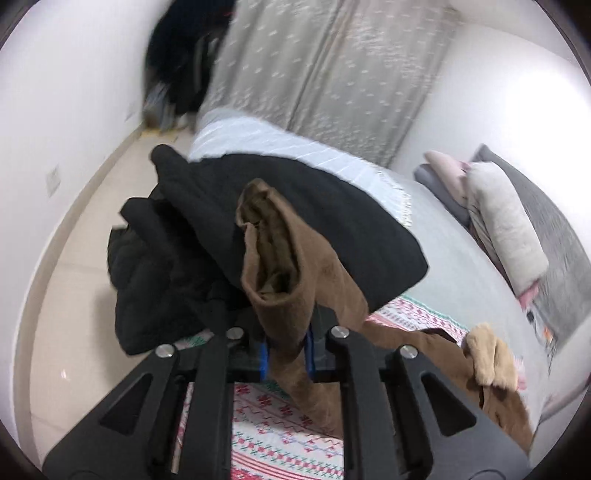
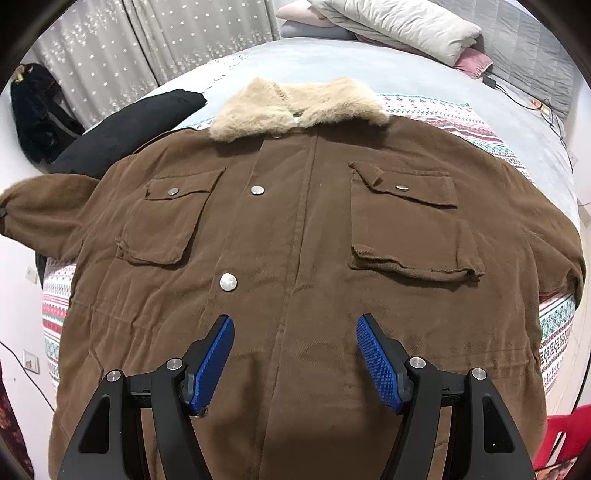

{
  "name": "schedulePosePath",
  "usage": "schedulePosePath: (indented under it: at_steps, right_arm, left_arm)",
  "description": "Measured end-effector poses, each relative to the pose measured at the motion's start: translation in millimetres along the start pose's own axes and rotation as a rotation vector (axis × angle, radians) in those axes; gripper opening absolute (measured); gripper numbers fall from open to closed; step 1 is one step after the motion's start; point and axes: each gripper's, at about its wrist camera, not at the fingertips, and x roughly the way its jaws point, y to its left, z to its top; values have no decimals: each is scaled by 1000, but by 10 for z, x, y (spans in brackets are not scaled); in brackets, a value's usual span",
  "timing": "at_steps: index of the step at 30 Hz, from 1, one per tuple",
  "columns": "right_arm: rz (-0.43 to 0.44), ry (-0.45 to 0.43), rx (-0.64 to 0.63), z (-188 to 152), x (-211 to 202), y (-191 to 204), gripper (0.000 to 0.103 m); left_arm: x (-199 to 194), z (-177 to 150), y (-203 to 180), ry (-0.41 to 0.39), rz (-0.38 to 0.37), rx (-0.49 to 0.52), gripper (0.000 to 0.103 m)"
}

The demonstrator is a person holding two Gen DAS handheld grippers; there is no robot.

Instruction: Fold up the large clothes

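Observation:
A large brown jacket (image 2: 303,258) with a beige fur collar (image 2: 295,105) lies face up and spread flat on the bed, with two chest pockets and metal snaps. My right gripper (image 2: 295,354) is open just above its lower front, blue pads apart. My left gripper (image 1: 286,354) is shut on the jacket's brown sleeve cuff (image 1: 277,251) and holds it lifted, the cuff opening facing the camera. The sleeve (image 2: 40,206) shows at the left in the right wrist view.
A patterned red, white and green blanket (image 2: 480,122) lies under the jacket on the grey bed (image 2: 369,62). Black clothes (image 1: 221,221) are piled at the bed's left edge. Pillows (image 2: 406,26) sit at the head. Curtains (image 1: 325,66) and white walls stand behind. A red chair (image 2: 561,435) is at the right.

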Motion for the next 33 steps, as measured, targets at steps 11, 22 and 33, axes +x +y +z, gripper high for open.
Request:
schedulePosePath:
  at_steps: [11,22,33]
  right_arm:
    - [69,-9,76,-65,60,-182,70]
    - [83,0,51,-63,82,15,70]
    - [114,-30,78,53,11,-44,70]
  left_arm:
    - [19,-305,778,117,-167,-130,43]
    - [-276,-102,47,-30,-190,64,12]
    - [-593,-455,-2128,50,-565,334,12]
